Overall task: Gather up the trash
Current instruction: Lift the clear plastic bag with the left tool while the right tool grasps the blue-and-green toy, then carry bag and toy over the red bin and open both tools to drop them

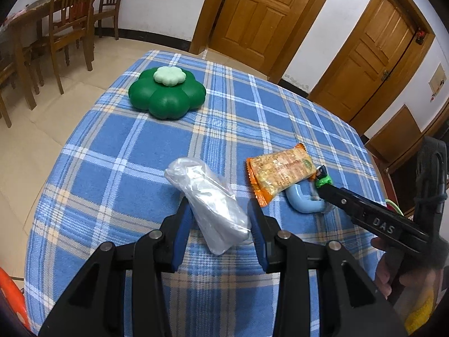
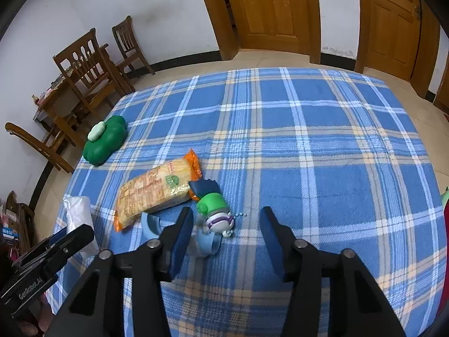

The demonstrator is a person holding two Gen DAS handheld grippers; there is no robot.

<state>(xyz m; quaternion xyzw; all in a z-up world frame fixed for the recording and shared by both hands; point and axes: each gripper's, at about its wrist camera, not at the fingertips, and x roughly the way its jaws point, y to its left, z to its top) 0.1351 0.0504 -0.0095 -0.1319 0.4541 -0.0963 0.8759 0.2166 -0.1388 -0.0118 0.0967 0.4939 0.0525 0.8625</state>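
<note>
A crumpled clear plastic bag lies on the blue plaid tablecloth, between the open fingers of my left gripper, which do not grip it. It also shows in the right wrist view. An orange snack packet lies to its right, also in the right wrist view. A small green and white toy on a light blue ring sits beside the packet. My right gripper is open, the toy just ahead of its left finger.
A green flower-shaped box with a pale lid stands at the table's far left; it also shows in the right wrist view. Wooden chairs and a second table stand beyond. Two wooden doors are behind the table.
</note>
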